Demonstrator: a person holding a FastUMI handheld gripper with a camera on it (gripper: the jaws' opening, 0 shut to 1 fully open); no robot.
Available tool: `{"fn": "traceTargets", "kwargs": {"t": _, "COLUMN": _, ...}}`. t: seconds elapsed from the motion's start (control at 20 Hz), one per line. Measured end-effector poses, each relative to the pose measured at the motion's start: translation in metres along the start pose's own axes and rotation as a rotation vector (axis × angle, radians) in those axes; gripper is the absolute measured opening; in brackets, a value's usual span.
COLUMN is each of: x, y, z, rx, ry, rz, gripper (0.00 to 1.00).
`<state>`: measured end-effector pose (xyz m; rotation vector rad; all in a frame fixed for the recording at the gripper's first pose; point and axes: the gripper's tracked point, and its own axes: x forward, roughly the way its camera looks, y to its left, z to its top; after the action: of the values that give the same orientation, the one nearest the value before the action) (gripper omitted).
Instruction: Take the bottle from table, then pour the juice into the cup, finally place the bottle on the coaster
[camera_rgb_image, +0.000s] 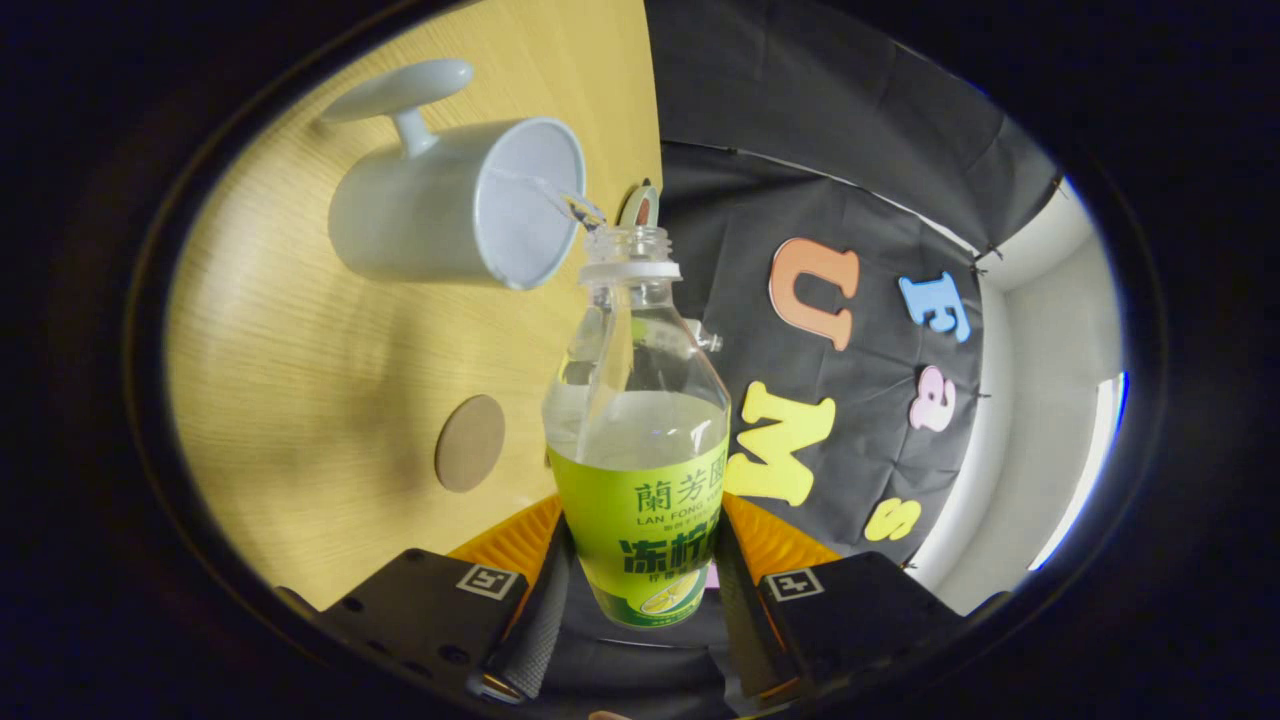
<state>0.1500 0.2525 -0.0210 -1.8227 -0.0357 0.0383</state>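
- Here, in the gripper view, the claw (640, 600) holds the bottle (640, 440) between its two fingers (535, 620), which press on the green label from either side at the bottle's lower end.
- The bottle points away from the claw, its open, capless neck at the far end, and the whole scene appears rolled over sideways, with the wooden counter (300, 380) on one side of the bottle and the black booth wall on the other.
- Clear liquid fills the labelled part of the bottle and rises a little above the label; the shoulder and neck above it look mostly see-through.
- A thin clear stream (560, 200) runs from the bottle's mouth over the rim of the cup (450, 210) and into it.
- The cup is a pale mug with a handle; it stands on the counter just beyond the bottle's neck, its open mouth turned toward the bottle and its handle on the far side.
- The coaster (470, 442), a round brown disc, lies flat on the counter beside the bottle's middle, nearer the claw than the cup and well apart from the cup.
- A small roll of tape (640, 205) sits near the counter's edge, just behind the bottle's mouth.
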Motion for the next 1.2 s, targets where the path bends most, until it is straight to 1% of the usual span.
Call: {"fn": "traceTargets", "kwargs": {"t": 1.2, "x": 0.0, "y": -0.022, "z": 0.006, "rx": -0.094, "ry": -0.01, "rz": -0.071, "gripper": 0.75}}
